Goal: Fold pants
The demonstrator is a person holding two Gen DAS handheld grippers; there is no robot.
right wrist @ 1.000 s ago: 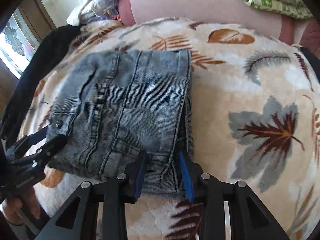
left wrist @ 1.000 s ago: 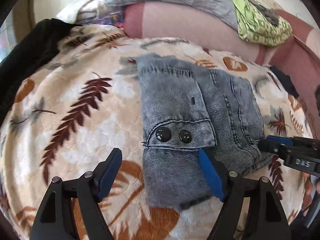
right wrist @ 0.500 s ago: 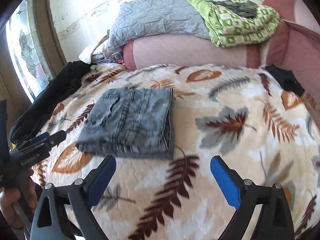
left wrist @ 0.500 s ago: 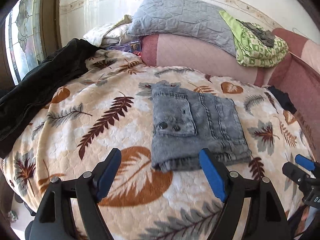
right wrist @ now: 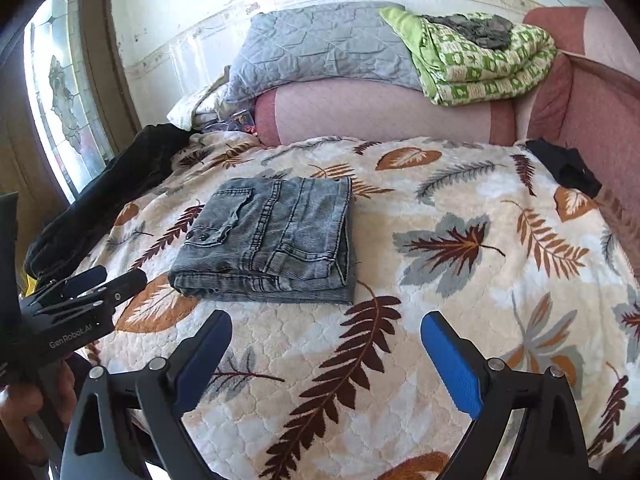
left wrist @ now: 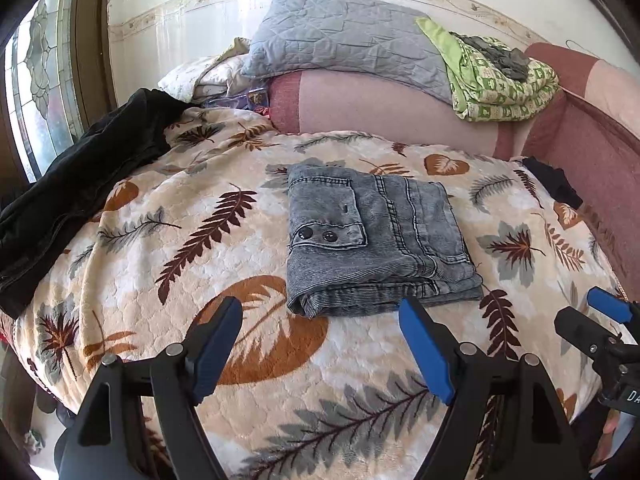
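Observation:
The grey denim pants [left wrist: 376,240] lie folded into a compact rectangle on the leaf-patterned blanket [left wrist: 180,240], pocket flap with two dark snaps on top. My left gripper [left wrist: 319,308] hovers open just short of the fold's near edge, nothing between its blue pads. In the right wrist view the pants [right wrist: 272,240] lie ahead and to the left of my right gripper [right wrist: 327,320], which is wide open and holds nothing. The right gripper [left wrist: 600,320] shows at the left view's right edge. The left gripper [right wrist: 104,280] shows at the right view's left edge, with a hand [right wrist: 16,412] on its handle.
A black garment [left wrist: 80,184] is draped over the bed's left edge near the window. A small black cloth [left wrist: 552,184] lies at the far right. A grey pillow [left wrist: 344,36] and a green quilt [left wrist: 500,80] rest on the pink bolster [left wrist: 380,112] behind.
The right gripper let go of the pants' near edge and opened wide. Both grippers pulled back and up from the folded pants, which stay put on the blanket.

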